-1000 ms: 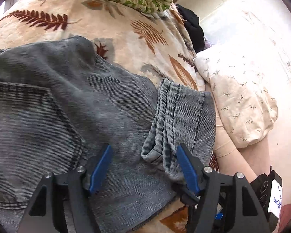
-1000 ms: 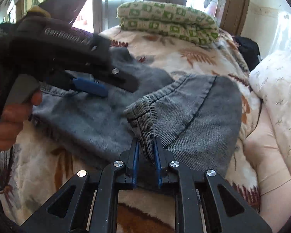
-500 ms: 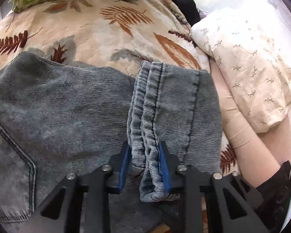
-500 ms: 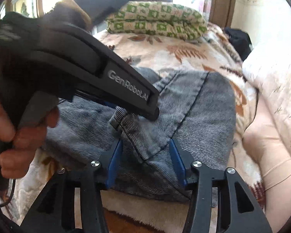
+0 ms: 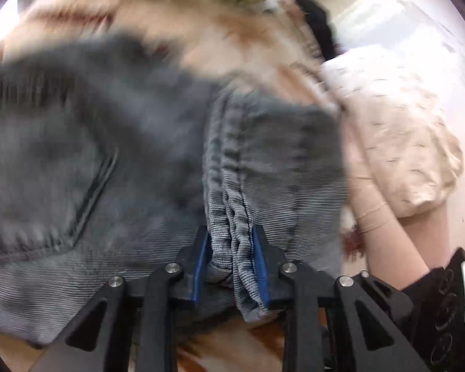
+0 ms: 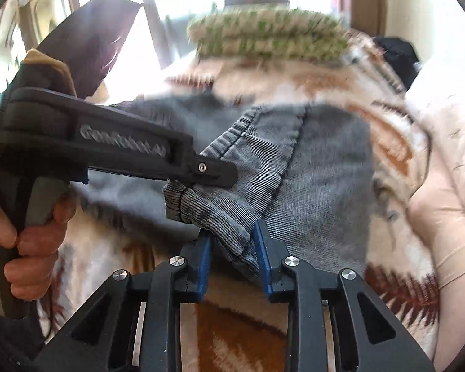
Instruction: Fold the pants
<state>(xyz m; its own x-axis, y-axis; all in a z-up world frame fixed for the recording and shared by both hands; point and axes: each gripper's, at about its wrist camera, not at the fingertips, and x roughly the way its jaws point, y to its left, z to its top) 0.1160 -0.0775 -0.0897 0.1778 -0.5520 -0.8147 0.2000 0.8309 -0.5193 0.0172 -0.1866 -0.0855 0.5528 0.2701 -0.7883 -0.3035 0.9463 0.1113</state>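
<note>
Since a second ago the left gripper has shifted onto the pants hem and now pinches it, jaws easing open, while the right gripper closes around the adjacent corner; either bunched layer could slip free onto the blanket below.
</note>
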